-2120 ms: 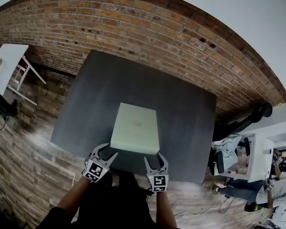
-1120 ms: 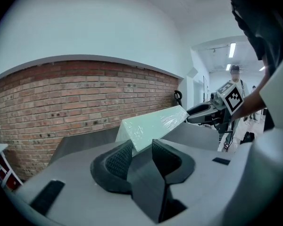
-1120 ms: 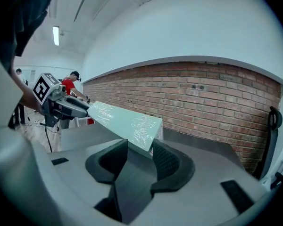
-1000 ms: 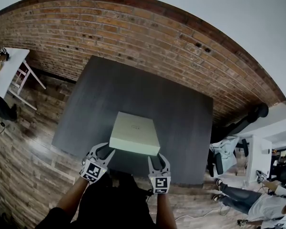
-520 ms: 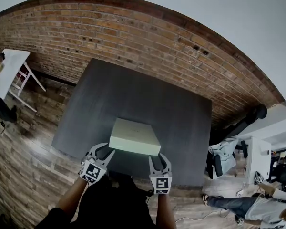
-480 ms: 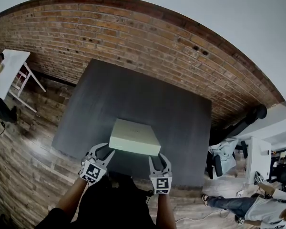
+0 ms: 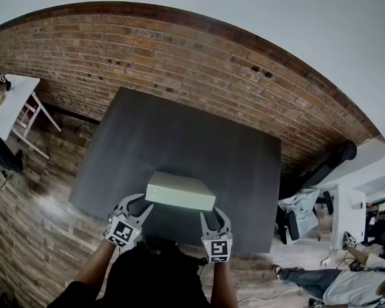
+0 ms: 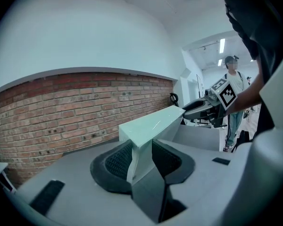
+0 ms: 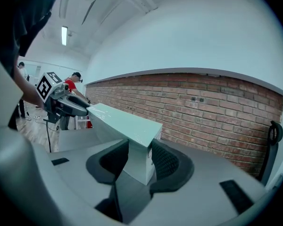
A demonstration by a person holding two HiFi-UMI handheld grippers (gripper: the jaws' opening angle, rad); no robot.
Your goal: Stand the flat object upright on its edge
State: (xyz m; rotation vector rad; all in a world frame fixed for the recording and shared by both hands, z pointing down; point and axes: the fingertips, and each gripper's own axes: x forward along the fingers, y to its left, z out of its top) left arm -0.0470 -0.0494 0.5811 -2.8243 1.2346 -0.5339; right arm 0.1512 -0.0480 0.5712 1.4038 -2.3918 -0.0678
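The box (image 7: 179, 191) looks like smooth pale-green cardboard, with a soft sheen on its top face and faint glossy streaks, as if wrapped in film. The fingers (image 8: 114, 161) of my left gripper (image 7: 143, 203) are matt grey plastic, lined with dark pads that have a fine ribbed, rubbery-looking texture. The table (image 7: 179, 127) is dark grey, matt and evenly smooth. Beyond its far edge the wall (image 7: 179, 50) is rough red-brown brick with pale mortar lines. The floor (image 7: 32, 191) on the left is wood planking with a dull shine.
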